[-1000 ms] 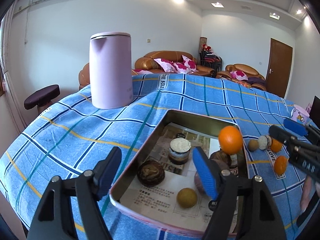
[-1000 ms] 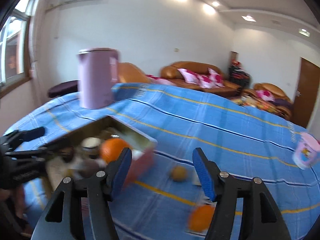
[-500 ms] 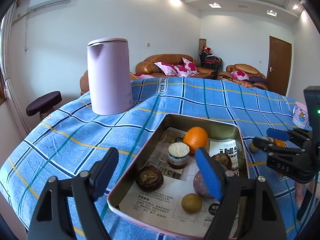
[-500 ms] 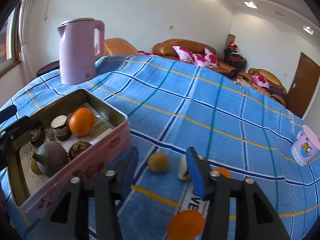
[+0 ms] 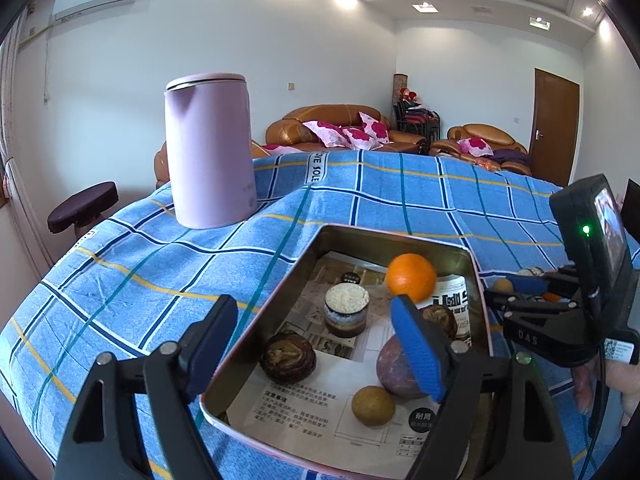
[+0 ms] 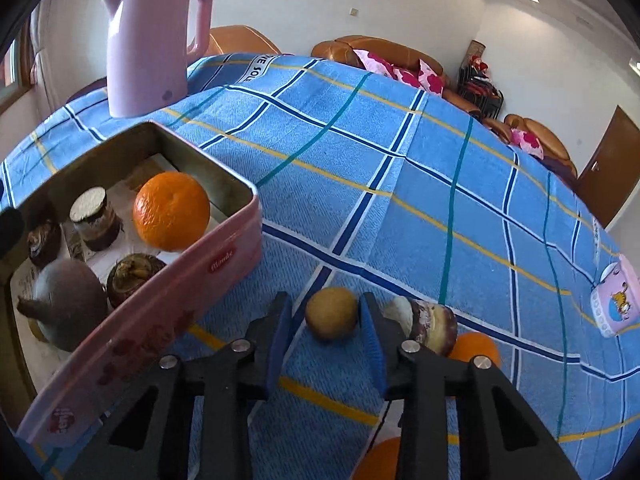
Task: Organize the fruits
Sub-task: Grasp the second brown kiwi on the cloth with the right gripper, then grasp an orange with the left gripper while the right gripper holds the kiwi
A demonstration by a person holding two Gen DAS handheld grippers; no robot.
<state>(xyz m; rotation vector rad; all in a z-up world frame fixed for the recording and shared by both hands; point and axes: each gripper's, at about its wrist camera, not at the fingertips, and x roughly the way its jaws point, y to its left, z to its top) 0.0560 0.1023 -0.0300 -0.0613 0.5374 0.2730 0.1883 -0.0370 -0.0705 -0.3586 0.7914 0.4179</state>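
Observation:
A pink metal tin (image 5: 248, 336) lined with newspaper holds an orange (image 5: 411, 280), a dark brown fruit (image 5: 287, 356), a purple fruit (image 5: 400, 364) and a small yellow-brown fruit (image 5: 373, 405). My left gripper (image 5: 312, 312) hangs open over the tin's near left corner, holding nothing. To the right of the tin (image 6: 224, 248), my right gripper (image 6: 325, 302) is low on the cloth. Its jaws are closing on a small brown round fruit (image 6: 331, 318), with the pads at its sides. In the left wrist view the right gripper (image 5: 500, 290) shows at the tin's right side.
Beside the gripped fruit lie a cut dark fruit (image 6: 434, 326) and two oranges (image 6: 476, 346), (image 6: 380, 456). A pink kettle (image 6: 152, 40) stands behind the tin, and a small pink cup (image 6: 614, 304) sits far right. A blue checked cloth (image 6: 400, 200) covers the table.
The orange went from above the tin's right edge to lying inside it. My right gripper swung right and down to the loose fruits and closed around the small brown one. The left gripper stayed put.

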